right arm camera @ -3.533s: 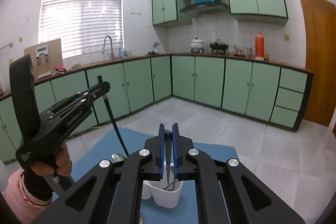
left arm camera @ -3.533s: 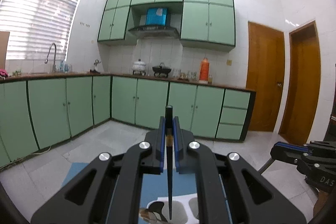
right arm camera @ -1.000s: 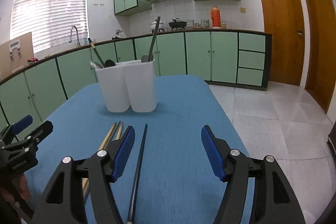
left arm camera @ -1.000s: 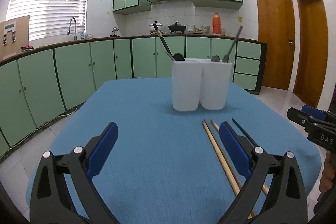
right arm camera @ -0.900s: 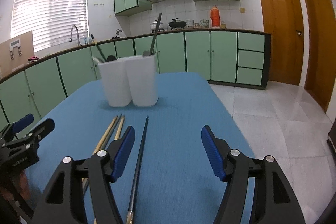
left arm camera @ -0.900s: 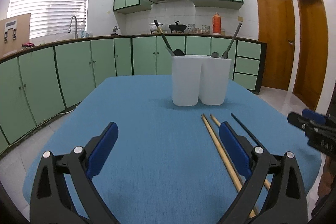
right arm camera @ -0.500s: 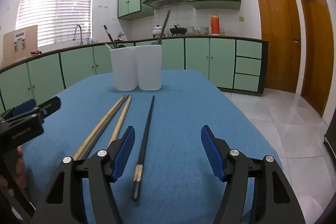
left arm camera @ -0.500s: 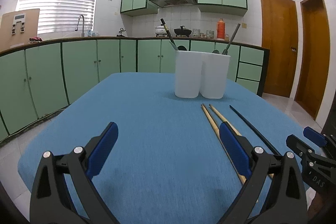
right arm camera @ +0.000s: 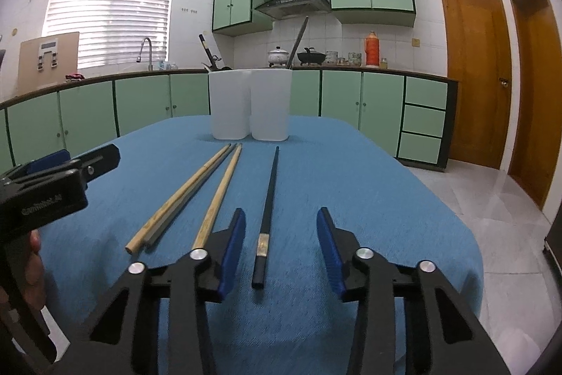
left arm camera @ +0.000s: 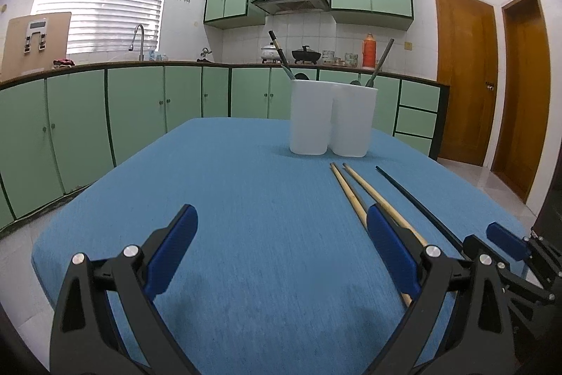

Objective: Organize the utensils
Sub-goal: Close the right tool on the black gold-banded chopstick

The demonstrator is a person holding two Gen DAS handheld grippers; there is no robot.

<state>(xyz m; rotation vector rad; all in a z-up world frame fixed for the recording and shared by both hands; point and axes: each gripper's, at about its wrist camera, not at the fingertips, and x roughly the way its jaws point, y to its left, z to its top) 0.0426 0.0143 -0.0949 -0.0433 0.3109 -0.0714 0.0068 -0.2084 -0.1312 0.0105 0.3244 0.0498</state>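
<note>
Two white holder cups [left arm camera: 330,122] [right arm camera: 251,104] stand at the far side of the blue table [left arm camera: 246,199], with dark utensil handles sticking out. In front of them lie pale wooden chopsticks [left arm camera: 351,188] [right arm camera: 196,188] and one black chopstick [left arm camera: 404,192] [right arm camera: 268,195]. My right gripper [right arm camera: 281,245] hangs low over the black chopstick's near end. Its jaws are closing, and the stick lies between the pads untouched. My left gripper [left arm camera: 281,248] stands wide open over bare cloth, its right finger above the wooden chopsticks.
The table's near and right edges drop to a tiled floor [right arm camera: 491,199]. Green cabinets [left arm camera: 105,115] line the walls, with brown doors [left arm camera: 463,76] at the right. The right gripper [left arm camera: 505,245] shows beside the left one. A hand [right arm camera: 33,255] holds the left gripper [right arm camera: 52,178].
Both grippers, earlier shut on utensils above the cups, are open and have sunk toward the table's near end. The right jaws have narrowed around the black chopstick.
</note>
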